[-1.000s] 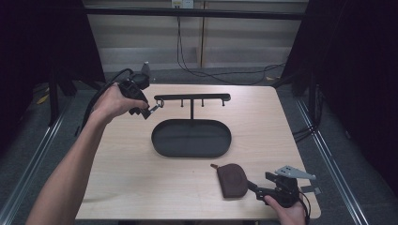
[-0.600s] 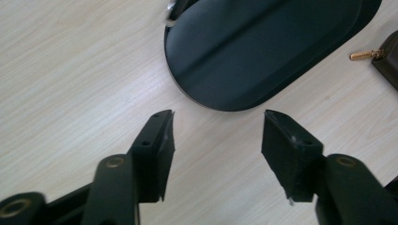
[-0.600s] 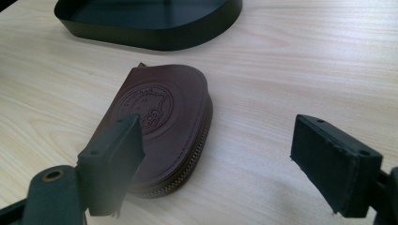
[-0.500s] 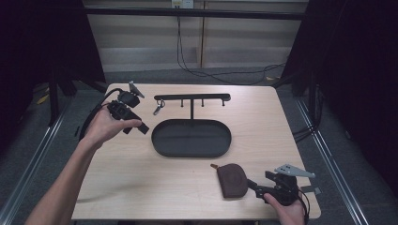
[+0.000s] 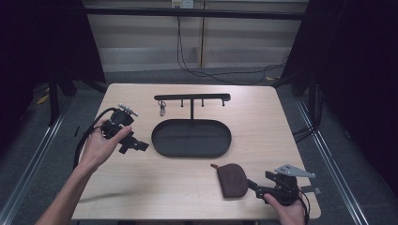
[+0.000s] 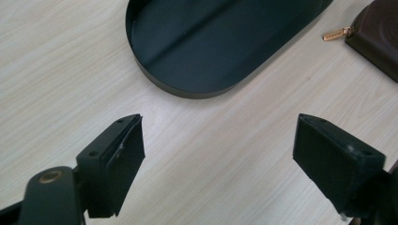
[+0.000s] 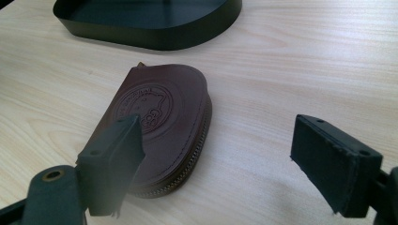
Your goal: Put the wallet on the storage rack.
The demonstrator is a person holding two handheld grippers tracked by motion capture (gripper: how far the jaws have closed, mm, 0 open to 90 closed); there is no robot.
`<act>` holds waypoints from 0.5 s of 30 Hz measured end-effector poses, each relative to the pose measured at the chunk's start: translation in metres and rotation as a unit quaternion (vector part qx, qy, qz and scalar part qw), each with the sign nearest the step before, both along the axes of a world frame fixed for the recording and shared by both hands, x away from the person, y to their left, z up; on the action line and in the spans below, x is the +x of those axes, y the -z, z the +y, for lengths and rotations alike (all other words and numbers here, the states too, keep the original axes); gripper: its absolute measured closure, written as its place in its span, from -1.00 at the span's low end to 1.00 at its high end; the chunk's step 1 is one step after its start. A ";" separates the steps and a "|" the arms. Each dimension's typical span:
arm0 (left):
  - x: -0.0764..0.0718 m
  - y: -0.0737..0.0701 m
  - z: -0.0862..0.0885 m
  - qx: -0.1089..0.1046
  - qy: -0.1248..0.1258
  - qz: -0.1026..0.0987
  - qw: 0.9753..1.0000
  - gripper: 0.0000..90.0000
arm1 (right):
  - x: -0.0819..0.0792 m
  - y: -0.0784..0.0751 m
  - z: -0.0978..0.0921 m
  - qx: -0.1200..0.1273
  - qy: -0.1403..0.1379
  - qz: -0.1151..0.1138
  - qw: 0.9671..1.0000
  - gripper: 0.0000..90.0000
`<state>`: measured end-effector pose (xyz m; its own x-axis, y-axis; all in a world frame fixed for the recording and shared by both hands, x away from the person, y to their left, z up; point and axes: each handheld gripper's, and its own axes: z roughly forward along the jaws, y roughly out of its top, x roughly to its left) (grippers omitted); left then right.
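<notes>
Where the left edge of the wooden table point(image 5: 187, 187) is reached, the left gripper point(image 5: 133, 143) is seen in the high view, held in a hand point(image 5: 101, 145) above the tabletop, just left of the black oval tray point(image 5: 191, 138). Its jaws are spread wide apart with nothing between them; in the left gripper view the left gripper point(image 6: 218, 154) is pointed at bare wood, with the near end of the tray point(image 6: 187, 89) beyond its jaws. A black cable point(image 5: 87, 140) is looped from this gripper past the wrist.

At the middle, the tray is set flat on the table, empty. Behind it a black rack point(image 5: 192, 98) is stood upright on a single post, and a small key point(image 5: 162, 109) is hung from its left part.

Right of the tray and nearer the front edge, a brown leather pouch point(image 5: 233, 180) is laid flat on the wood, apart from the tray, with a small brass zip pull point(image 6: 335, 34) at its tray-side corner. In the right gripper view the pouch point(image 7: 164, 117) is shown with a round embossed stamp on top.

At the far right, the right gripper point(image 5: 253, 186) is held low at the front edge, pointed at the pouch. Its jaws are parted wide and nothing is clasped; in the right gripper view the right gripper point(image 7: 218, 154) is set with one jaw in front of the pouch's near edge and the other over bare wood, and contact cannot be told.
</notes>
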<state>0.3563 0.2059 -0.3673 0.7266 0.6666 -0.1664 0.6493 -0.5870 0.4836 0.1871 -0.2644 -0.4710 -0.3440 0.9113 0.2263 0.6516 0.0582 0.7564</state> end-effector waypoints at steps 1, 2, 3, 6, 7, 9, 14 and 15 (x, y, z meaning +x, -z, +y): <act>-0.003 0.002 0.002 -0.003 0.001 -0.004 1.000 -0.61 | 0.000 0.000 0.000 0.000 0.000 0.000 1.000 -0.63; -0.006 0.005 0.003 -0.004 0.007 0.001 1.000 -0.61 | 0.000 0.000 0.000 0.000 0.000 0.000 1.000 -0.63; -0.010 0.007 0.003 -0.003 0.019 0.005 1.000 -0.55 | 0.000 0.000 0.000 0.000 0.000 0.000 1.000 -0.63; -0.025 0.010 0.006 -0.001 0.027 -0.017 0.999 -0.56 | 0.000 0.000 0.000 0.000 -0.005 0.004 1.000 -0.60; -0.030 0.012 0.007 -0.009 0.025 -0.023 0.999 -0.56 | 0.000 -0.001 0.001 0.002 -0.006 0.006 1.000 -0.60; -0.039 0.016 0.011 -0.014 0.029 -0.033 0.999 -0.57 | 0.000 -0.001 0.001 0.000 -0.006 0.004 1.000 -0.60; -0.054 0.031 0.021 -0.009 0.025 -0.047 0.999 -0.57 | 0.000 -0.002 0.000 0.002 -0.001 0.005 1.000 -0.61; -0.055 0.033 0.024 -0.013 0.021 -0.044 0.999 -0.56 | 0.000 -0.002 0.000 0.002 0.002 0.005 1.000 -0.61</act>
